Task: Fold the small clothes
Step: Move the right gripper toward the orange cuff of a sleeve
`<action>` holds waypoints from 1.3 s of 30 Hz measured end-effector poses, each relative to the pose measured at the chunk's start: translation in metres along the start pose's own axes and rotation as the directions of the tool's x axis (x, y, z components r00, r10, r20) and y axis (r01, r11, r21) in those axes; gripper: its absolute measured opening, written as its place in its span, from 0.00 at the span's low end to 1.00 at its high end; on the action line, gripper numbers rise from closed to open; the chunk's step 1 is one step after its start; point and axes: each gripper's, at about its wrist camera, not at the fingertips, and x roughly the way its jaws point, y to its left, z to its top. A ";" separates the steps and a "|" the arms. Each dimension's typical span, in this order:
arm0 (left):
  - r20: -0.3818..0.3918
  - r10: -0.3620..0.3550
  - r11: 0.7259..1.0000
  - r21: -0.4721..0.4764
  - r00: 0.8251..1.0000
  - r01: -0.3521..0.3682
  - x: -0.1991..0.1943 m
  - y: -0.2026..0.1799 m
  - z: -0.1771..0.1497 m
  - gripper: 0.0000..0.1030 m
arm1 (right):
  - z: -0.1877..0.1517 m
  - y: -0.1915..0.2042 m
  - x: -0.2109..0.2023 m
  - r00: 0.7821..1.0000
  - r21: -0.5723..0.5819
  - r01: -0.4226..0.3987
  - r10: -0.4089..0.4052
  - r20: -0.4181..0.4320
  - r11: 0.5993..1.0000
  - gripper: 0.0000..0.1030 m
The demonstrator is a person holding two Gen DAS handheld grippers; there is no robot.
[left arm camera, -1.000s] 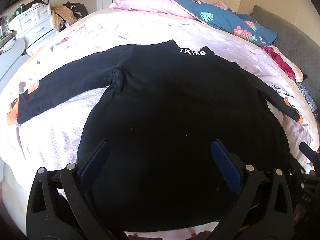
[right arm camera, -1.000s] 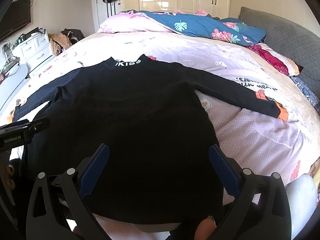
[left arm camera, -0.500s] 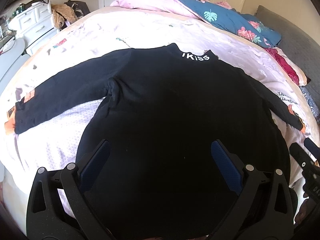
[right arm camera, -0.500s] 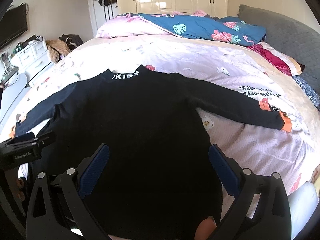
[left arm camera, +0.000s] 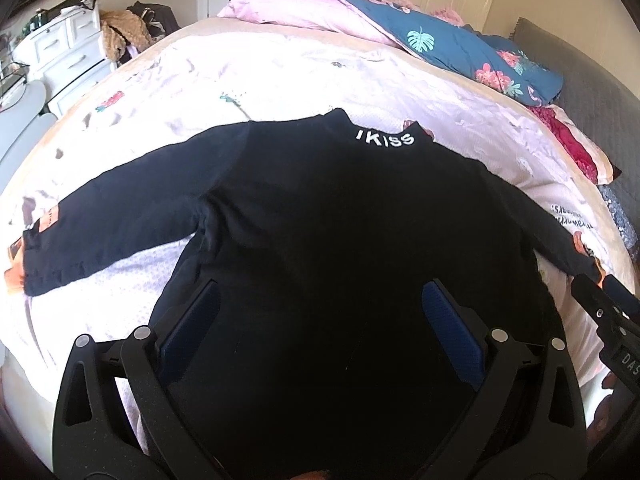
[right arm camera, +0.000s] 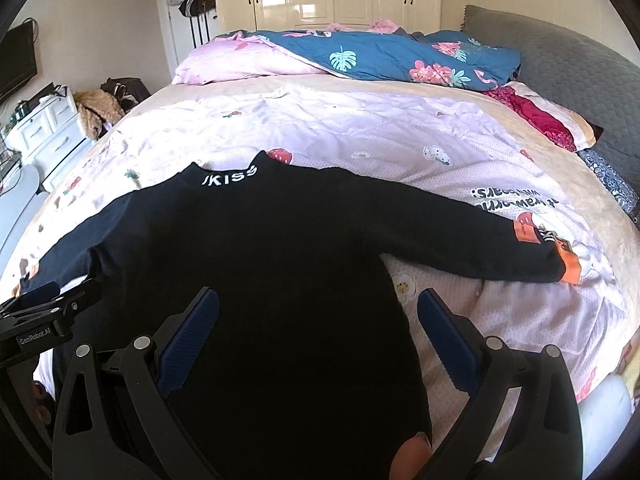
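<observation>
Bedroom light falls across a pink printed quilt [right arm camera: 400, 136] that serves as the work surface. Both pairs of jaws stand spread wide with nothing between them. The left gripper [left arm camera: 318, 322] hangs over the lower body of a black long-sleeved top [left arm camera: 340, 248], and the right gripper [right arm camera: 318, 320] hangs over that same lower part, nearer the top's right side seam.

Outward from the jaws, the top lies flat on the quilt with both sleeves stretched out sideways. Its collar, lettered in white, points away from the grippers toward the pillows [right arm camera: 248, 60]. The left sleeve [left arm camera: 112, 220] ends in an orange-patched cuff at the quilt's left edge. The right sleeve [right arm camera: 480, 236] ends in a similar orange cuff beyond the body's right side. Whether the hem nearest the grippers lies flat cannot be told; it sits under the fingers.

This garment looks soft, light and limp, so it should drape and slide easily over the quilt. A pinch at a cuff or shoulder seam seems the soundest hold.
</observation>
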 end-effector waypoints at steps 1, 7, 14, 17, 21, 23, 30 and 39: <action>-0.003 -0.001 1.000 -0.007 1.000 0.001 0.002 0.000 0.003 0.92 | 0.002 -0.001 0.002 1.000 0.003 0.002 -0.002 0.000 1.000 0.96; -0.017 -0.010 0.999 -0.038 1.000 0.009 0.011 -0.001 0.019 0.92 | 0.015 -0.005 0.008 1.000 0.016 0.018 -0.018 -0.001 1.000 0.96; -0.011 -0.009 0.998 -0.063 1.000 0.009 0.016 -0.005 0.034 0.92 | 0.038 -0.012 0.016 1.000 0.049 0.022 -0.023 0.011 0.999 0.96; -0.005 -0.007 0.998 -0.067 1.000 0.006 0.019 -0.008 0.041 0.92 | 0.046 -0.017 0.019 0.999 0.063 0.029 -0.030 0.017 0.998 0.96; -0.005 -0.006 0.998 -0.067 1.000 0.005 0.025 -0.012 0.051 0.92 | 0.059 -0.025 0.023 0.999 0.094 0.044 -0.047 0.026 0.995 0.96; -0.007 -0.003 0.998 -0.068 1.000 0.003 0.028 -0.015 0.056 0.92 | 0.067 -0.031 0.028 0.998 0.117 0.057 -0.060 0.024 0.992 0.96; -0.006 -0.006 0.999 -0.047 1.000 0.005 0.041 -0.032 0.075 0.92 | 0.089 -0.052 0.049 0.991 0.174 0.124 -0.130 0.022 0.977 0.96; -0.026 0.021 1.000 -0.017 0.999 -0.021 0.066 -0.047 0.088 0.92 | 0.097 -0.087 0.077 0.982 0.287 0.186 -0.191 -0.012 0.940 0.96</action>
